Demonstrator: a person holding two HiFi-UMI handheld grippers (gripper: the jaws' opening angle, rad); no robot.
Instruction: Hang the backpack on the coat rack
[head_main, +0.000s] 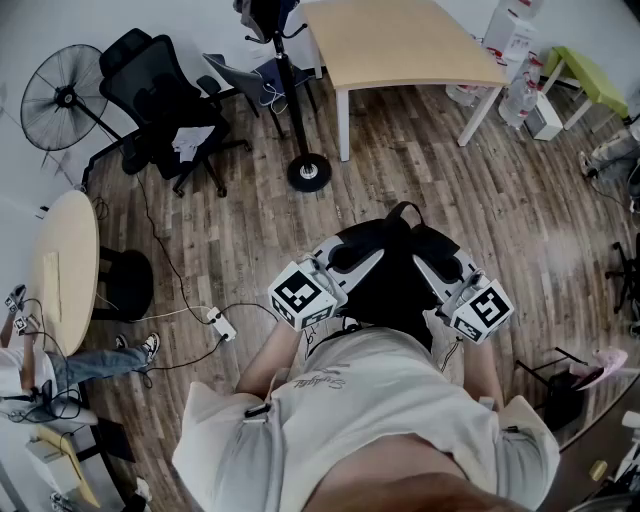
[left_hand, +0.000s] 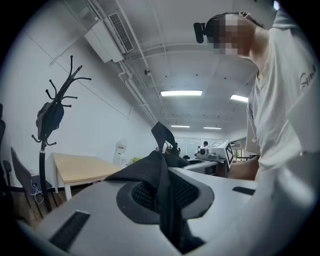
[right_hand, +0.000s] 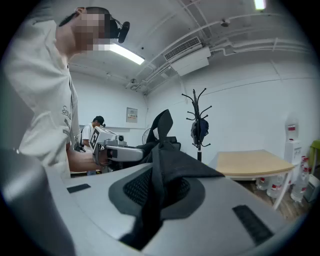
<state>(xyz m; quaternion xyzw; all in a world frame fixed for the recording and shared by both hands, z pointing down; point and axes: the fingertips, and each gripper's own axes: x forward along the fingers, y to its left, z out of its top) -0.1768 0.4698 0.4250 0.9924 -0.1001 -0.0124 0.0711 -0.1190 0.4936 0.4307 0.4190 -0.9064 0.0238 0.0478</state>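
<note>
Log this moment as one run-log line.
stage: held up, not yet hung | left tool: shut on black fabric backpack | right tool: shut on same backpack | black metal coat rack: ahead, apart from backpack

At the centre of the head view we see only the upper part of the backpack (head_main: 395, 265). The rest is hidden behind the left tongs (head_main: 350, 258), the right tongs (head_main: 440, 265) and the person's torso (head_main: 380, 420). The coat rack (head_main: 288, 100) is cut off by the top edge, so its hooks do not show there. At the left of the left gripper view, a dark thing (left_hand: 49, 116) hangs on the rack, too small for us to name. In both gripper views the strap (left_hand: 162, 190) vanishes down between the jaws.
</note>
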